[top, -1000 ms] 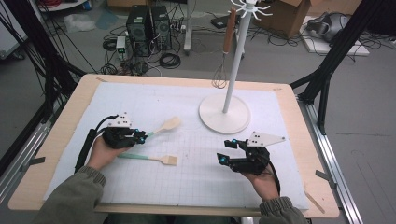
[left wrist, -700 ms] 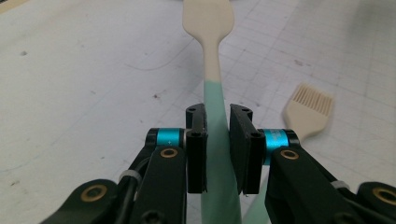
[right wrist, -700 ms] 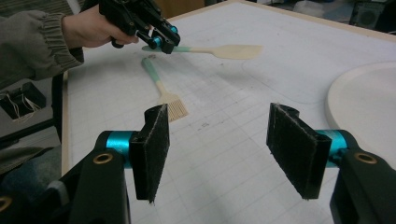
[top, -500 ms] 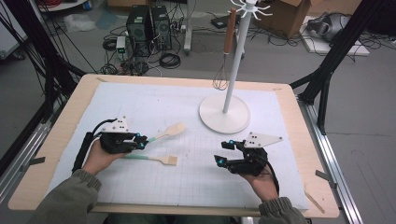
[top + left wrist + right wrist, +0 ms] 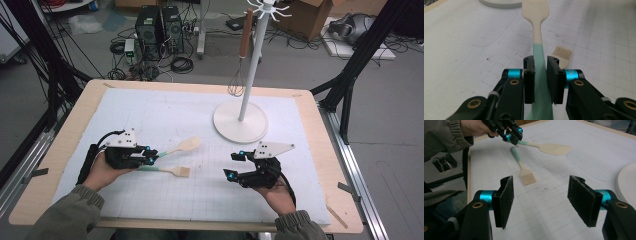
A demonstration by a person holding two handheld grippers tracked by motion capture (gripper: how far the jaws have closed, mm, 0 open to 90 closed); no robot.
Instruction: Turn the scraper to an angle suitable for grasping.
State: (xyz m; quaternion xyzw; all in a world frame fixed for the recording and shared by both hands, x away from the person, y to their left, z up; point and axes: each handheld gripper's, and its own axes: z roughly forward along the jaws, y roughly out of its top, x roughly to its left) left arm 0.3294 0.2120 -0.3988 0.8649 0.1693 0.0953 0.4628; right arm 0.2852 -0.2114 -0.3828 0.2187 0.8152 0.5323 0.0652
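The left gripper (image 5: 540,75) clamps the spatula (image 5: 535,15) by its green handle, lifted above the mat (image 5: 165,110). Its own view shows the pads pressing. The right gripper (image 5: 540,200), jaws just widened, holds nothing; its view shows the bristled brush (image 5: 522,171) lying flat.

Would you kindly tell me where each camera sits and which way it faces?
High view: above the person's side, facing forward-down at the table; forearms and both tools show.
Left gripper view: on the left tool, along its jaws clamping the spatula.
Right gripper view: on the right tool, jaws open, facing the left hand.
Shared: spatula and brush.
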